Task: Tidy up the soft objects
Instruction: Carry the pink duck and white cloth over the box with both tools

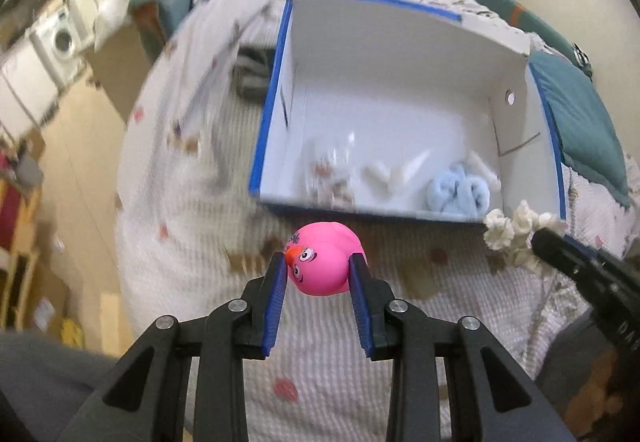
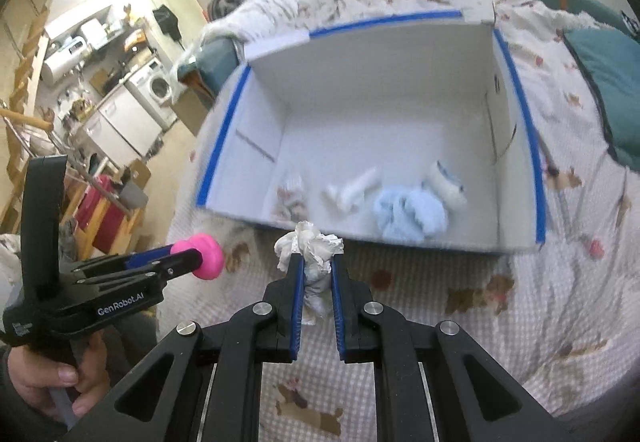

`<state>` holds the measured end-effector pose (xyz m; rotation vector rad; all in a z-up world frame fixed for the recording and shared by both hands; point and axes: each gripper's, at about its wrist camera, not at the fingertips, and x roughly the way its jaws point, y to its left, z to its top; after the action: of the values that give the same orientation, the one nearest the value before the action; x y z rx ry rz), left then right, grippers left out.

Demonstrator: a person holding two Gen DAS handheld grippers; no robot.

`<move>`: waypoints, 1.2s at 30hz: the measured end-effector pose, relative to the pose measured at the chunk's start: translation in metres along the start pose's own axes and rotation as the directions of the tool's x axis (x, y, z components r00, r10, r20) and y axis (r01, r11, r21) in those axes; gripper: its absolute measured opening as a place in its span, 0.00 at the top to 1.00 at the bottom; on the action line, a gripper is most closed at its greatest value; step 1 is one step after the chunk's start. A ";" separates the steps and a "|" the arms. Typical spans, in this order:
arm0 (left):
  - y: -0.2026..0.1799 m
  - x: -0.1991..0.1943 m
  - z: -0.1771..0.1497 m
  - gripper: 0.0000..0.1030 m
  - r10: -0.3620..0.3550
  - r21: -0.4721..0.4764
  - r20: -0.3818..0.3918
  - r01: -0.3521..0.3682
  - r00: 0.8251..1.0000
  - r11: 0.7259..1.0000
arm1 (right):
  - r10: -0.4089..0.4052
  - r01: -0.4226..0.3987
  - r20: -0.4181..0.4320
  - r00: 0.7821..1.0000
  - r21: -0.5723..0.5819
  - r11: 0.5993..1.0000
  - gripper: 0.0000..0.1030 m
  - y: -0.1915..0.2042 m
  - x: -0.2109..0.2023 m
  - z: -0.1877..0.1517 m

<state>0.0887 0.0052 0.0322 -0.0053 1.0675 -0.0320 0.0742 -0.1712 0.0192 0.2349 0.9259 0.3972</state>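
Observation:
My left gripper (image 1: 319, 266) is shut on a pink rubber duck (image 1: 326, 256), held above the bed just in front of the white box (image 1: 384, 54) with blue-taped rims. The duck also shows in the right wrist view (image 2: 206, 256). My right gripper (image 2: 316, 262) is shut on a crumpled white cloth (image 2: 310, 248), held near the box's front wall (image 2: 400, 238). The cloth also shows at the right of the left wrist view (image 1: 514, 232). Inside the box lie a light blue fluffy cloth (image 2: 410, 214), white rolled pieces (image 2: 352, 190) and a patterned pouch (image 2: 290, 196).
The box sits on a bed with a patterned white bedspread (image 2: 460, 302). Teal pillows (image 2: 608, 82) lie at the right. A washing machine (image 2: 158, 86) and shelves stand at the far left, beyond the bed edge.

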 end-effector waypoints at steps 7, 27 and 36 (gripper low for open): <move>-0.005 -0.001 0.039 0.73 0.013 0.032 0.046 -0.015 0.999 0.999 | -0.013 0.012 0.066 0.998 0.006 1.000 0.86 -0.017 -0.003 0.041; -0.027 0.065 0.081 0.73 0.013 0.072 0.120 -0.022 0.993 0.997 | -0.074 0.071 0.044 0.996 0.066 0.995 0.86 -0.060 0.050 0.064; -0.022 0.089 0.076 0.73 0.049 0.044 0.105 -0.054 0.993 0.998 | -0.086 0.086 0.000 0.996 0.025 0.996 0.86 -0.049 0.067 0.058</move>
<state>0.1971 -0.0198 -0.0085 0.0621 0.9624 -0.0103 0.1682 -0.1887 -0.0138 0.2173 0.9373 0.3065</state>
